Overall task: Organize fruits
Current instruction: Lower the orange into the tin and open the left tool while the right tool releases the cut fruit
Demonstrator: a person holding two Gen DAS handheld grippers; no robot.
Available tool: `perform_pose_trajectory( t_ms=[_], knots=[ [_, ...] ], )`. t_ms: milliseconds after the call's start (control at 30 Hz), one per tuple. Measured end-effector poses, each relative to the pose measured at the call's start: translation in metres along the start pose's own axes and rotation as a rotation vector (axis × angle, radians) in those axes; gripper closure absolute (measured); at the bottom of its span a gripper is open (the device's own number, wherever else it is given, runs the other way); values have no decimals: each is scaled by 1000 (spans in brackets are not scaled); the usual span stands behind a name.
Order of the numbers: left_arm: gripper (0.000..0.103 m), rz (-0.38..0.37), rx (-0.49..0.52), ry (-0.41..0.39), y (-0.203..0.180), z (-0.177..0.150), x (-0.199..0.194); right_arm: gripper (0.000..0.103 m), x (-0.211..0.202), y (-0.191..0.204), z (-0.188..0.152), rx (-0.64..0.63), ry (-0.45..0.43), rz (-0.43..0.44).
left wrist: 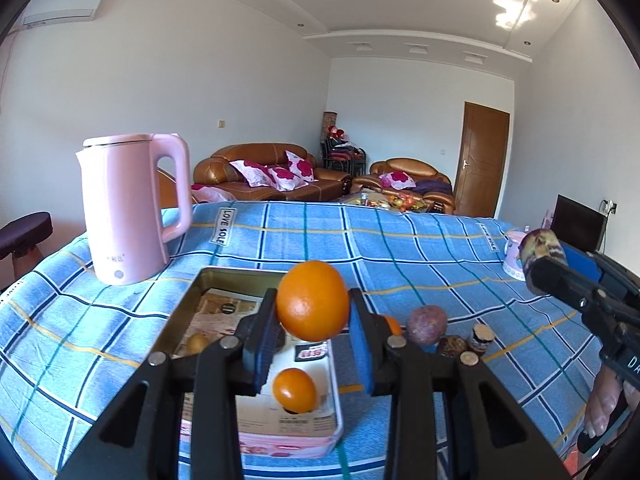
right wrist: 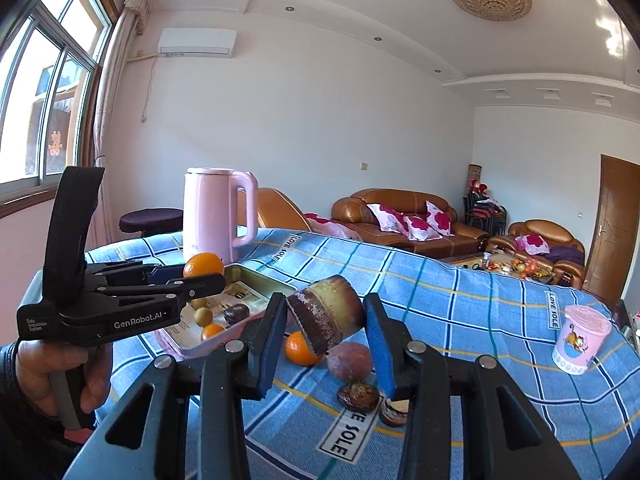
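Sorting is partway done. The left hand-held gripper (left wrist: 312, 354) holds an orange (left wrist: 313, 306) pinched between its pads, raised above the tin tray (right wrist: 256, 280) that lies on the checked tabletop (left wrist: 420, 248) near the pink kettle (left wrist: 136, 208). The tray already has a small orange (left wrist: 295, 390), a yellowish fruit (right wrist: 203, 315) and a dark fruit (right wrist: 236, 314) in it. The right hand-held gripper (right wrist: 324, 322) grips a short piece of what looks like sugarcane (right wrist: 326, 308), lifted clear of the cloth. Left on the tabletop, just beside the tray, are another orange (right wrist: 300, 348), a purple round fruit (right wrist: 350, 361) and two or three dark brown pieces (right wrist: 358, 396) that I cannot identify. Both held items and these loose ones still need placing.
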State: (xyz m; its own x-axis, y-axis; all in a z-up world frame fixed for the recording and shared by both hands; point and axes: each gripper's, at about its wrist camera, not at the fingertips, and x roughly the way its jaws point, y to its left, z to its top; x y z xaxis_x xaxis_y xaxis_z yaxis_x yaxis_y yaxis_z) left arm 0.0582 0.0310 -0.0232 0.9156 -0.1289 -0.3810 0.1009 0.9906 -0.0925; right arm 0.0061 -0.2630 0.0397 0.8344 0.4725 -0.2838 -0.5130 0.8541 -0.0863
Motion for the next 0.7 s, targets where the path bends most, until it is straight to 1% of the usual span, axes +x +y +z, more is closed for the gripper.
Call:
perform_pose_trajectory(
  t_ms=[133, 267, 400, 500, 700],
  knots=[
    [68, 60, -5, 29, 27, 6, 8, 62, 20, 10, 16, -25, 6, 37],
    [68, 96, -1, 78, 47, 7, 19, 62, 43, 21, 26, -34, 31, 79],
    [68, 99, -4, 140, 60, 4, 30, 62, 67, 34, 27, -56, 62, 110],
    [68, 105, 0, 177, 63, -2, 37, 62, 87, 44, 24, -72, 92, 124],
    [68, 117, 9, 213, 65, -9, 43, 62, 130, 54, 9, -55, 181, 163]
  ],
)
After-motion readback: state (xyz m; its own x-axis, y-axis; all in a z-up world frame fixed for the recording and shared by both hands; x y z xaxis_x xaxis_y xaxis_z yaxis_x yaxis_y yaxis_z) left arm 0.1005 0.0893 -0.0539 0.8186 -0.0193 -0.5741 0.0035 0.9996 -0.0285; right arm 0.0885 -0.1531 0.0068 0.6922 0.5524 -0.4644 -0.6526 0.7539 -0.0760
